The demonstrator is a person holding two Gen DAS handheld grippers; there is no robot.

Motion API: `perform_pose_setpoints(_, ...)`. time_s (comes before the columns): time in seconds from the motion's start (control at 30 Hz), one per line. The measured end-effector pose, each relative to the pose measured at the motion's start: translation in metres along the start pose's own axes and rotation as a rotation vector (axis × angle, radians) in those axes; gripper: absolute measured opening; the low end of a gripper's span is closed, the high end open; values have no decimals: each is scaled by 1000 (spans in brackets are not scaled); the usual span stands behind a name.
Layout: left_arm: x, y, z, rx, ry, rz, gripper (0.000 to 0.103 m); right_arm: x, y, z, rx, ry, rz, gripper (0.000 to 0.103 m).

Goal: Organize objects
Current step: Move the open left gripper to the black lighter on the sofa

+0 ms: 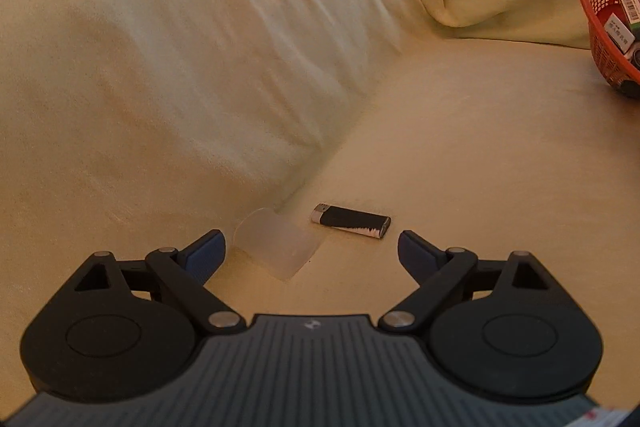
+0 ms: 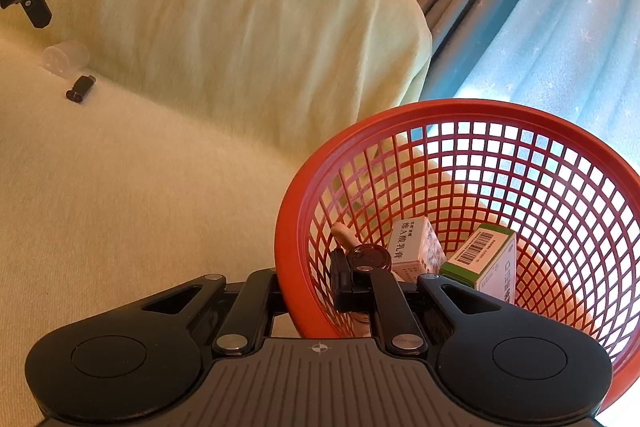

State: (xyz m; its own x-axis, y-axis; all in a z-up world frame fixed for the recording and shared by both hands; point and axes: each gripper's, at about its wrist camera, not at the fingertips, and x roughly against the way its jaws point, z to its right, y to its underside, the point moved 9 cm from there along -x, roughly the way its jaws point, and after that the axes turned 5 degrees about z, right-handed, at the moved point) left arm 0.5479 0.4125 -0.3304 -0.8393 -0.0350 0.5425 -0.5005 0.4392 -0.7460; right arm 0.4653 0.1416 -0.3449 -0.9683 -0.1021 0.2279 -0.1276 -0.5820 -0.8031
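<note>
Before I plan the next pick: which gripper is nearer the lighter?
Left. The left gripper hovers open just short of the lighter, beside the clear cup. The right gripper is far across the sofa, clamped on the red basket's rim.

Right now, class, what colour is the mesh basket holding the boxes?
Red-orange. The basket shows best in the right wrist view.

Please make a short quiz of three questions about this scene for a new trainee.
1. True or false: the lighter lies inside the red basket.
2. What does the right gripper clamp? A) the basket's rim B) a box C) nothing
3. Which clear thing lies beside the lighter, in front of the open left gripper?

Key: 1 false; 2 A; 3 the plastic cup.
</note>
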Motion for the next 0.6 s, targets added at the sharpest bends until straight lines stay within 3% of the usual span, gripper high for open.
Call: perform_pose_setpoints(0.6,-20,14,15,9,20,-38,91,-1,1,0,5,1,-3,7)
